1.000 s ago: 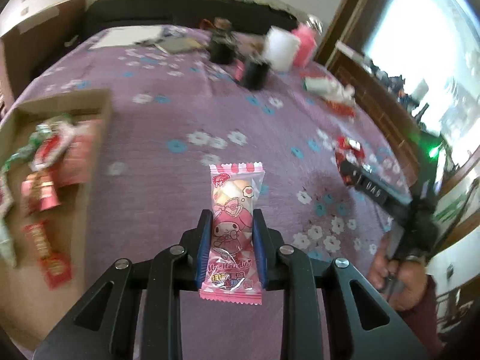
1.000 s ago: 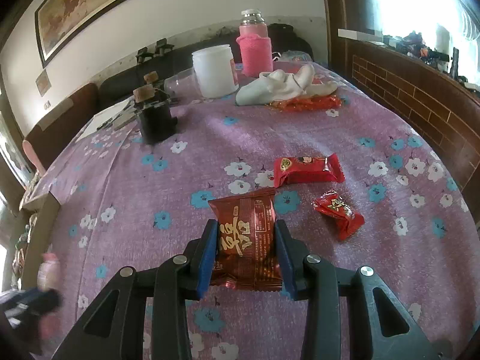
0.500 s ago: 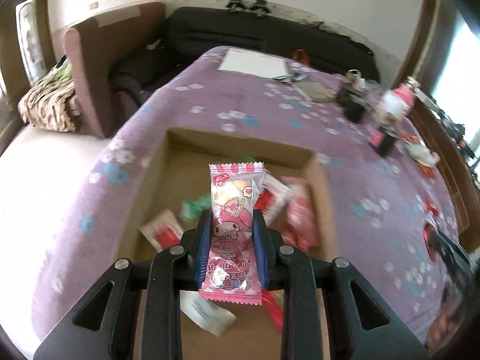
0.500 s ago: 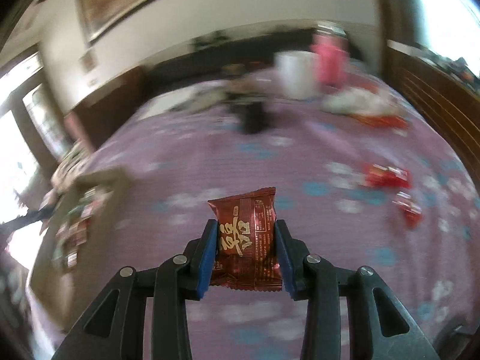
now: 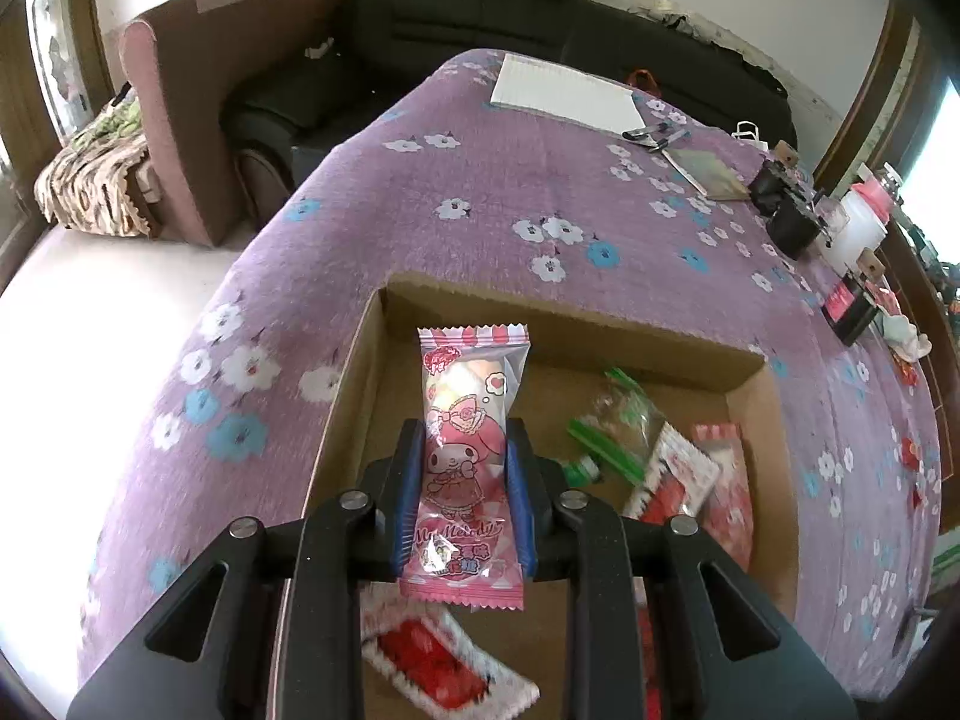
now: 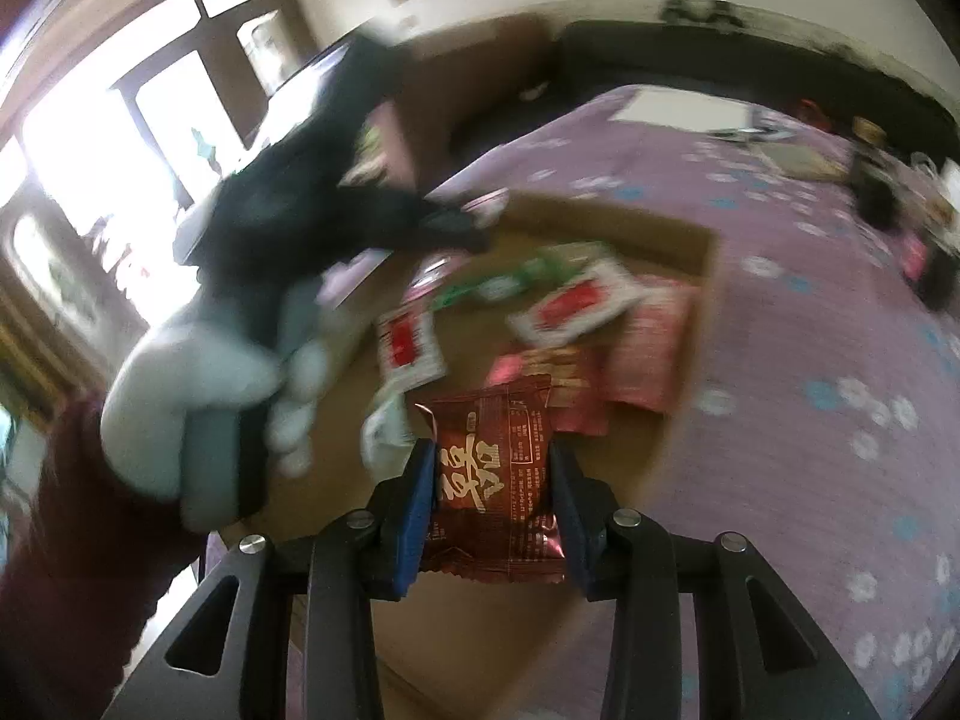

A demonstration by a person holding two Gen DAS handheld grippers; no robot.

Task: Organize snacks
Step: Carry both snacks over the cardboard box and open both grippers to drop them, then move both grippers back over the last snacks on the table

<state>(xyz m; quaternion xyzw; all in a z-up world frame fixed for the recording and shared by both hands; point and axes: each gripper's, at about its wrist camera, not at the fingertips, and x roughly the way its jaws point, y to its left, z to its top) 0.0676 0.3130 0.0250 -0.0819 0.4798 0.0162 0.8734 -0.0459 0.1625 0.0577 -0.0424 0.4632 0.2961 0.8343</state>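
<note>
My left gripper [image 5: 461, 450] is shut on a pink cartoon-print snack packet [image 5: 468, 462] and holds it upright above the left part of an open cardboard box [image 5: 564, 330]. Inside the box lie several snacks, among them a green-striped clear packet [image 5: 618, 426] and red-and-white packets [image 5: 672, 474]. My right gripper [image 6: 492, 468] is shut on a dark red foil snack packet [image 6: 495, 474] and hangs over the near side of the same box [image 6: 696, 240]. In the right wrist view a gloved hand [image 6: 198, 396] holds the left gripper [image 6: 462, 222] over the box's far left.
The box sits on a table with a purple flowered cloth [image 5: 498, 210]. At its far end lie a white paper pad [image 5: 564, 93], dark jars [image 5: 792, 228] and a white tub [image 5: 858, 234]. A brown armchair [image 5: 198, 102] and a black sofa [image 5: 540, 24] stand beyond.
Both grippers swung left with their packets from the open cloth to over the cardboard box. The right wrist rolled, and the loose red snacks it faced have left its view.
</note>
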